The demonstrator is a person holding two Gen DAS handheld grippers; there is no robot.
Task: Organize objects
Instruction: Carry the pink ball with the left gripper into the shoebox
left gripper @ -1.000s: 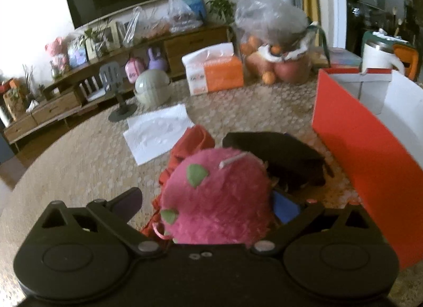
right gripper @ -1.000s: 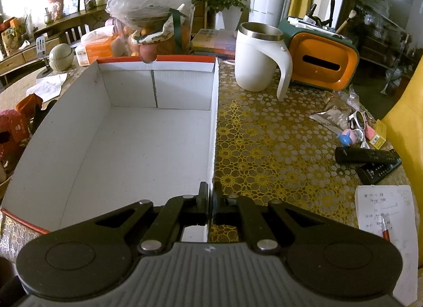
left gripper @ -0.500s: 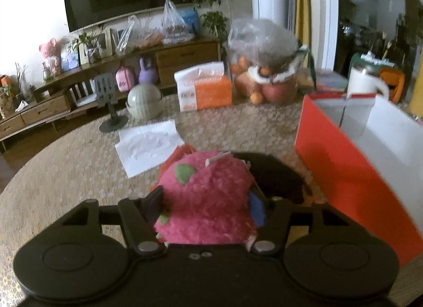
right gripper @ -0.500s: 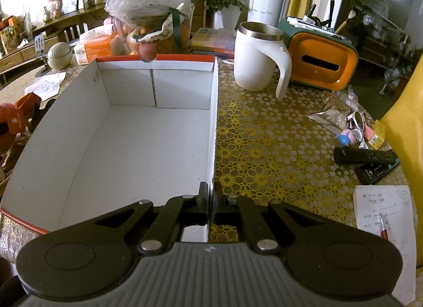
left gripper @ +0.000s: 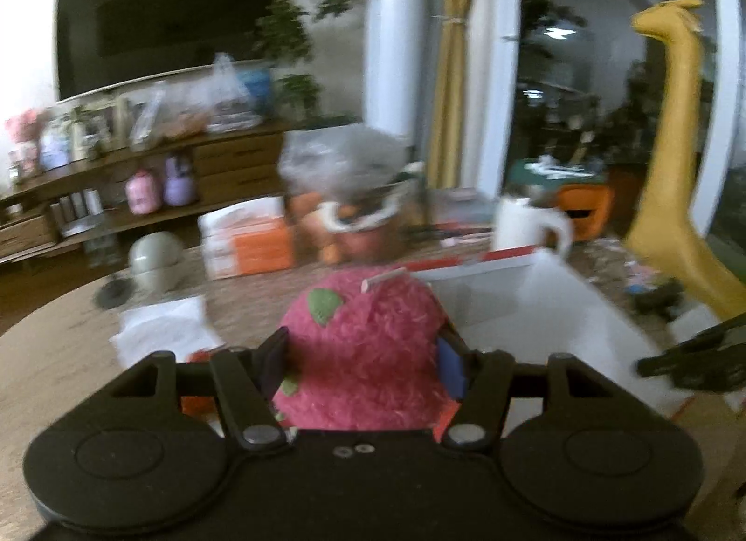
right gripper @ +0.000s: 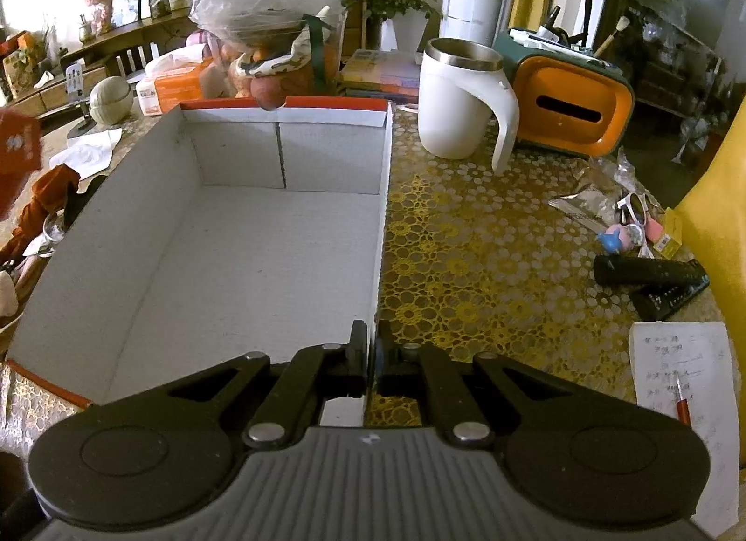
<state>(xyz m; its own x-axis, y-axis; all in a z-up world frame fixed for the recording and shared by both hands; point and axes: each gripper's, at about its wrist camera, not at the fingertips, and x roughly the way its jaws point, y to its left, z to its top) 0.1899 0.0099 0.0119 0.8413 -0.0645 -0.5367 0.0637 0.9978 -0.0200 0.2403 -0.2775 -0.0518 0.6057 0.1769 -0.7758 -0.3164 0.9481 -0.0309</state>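
Carry step: box [right gripper: 242, 261] sits empty on the table, right gripper [right gripper: 367, 354] clamped on its near-right wall; left gripper [left gripper: 361, 357] clamped on pink plush [left gripper: 361, 350], held above the table just beside the box. Next move likely calls for taking the plush over the rim, then letting go.

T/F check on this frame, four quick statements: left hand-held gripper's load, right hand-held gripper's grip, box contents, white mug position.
1. The left hand-held gripper holds a pink plush toy. True.
2. The right hand-held gripper is wide open. False: it is shut on the cardboard box's wall.
3. The box already holds several items. False: its inside shows nothing.
4. The white mug stands outside the box. True.
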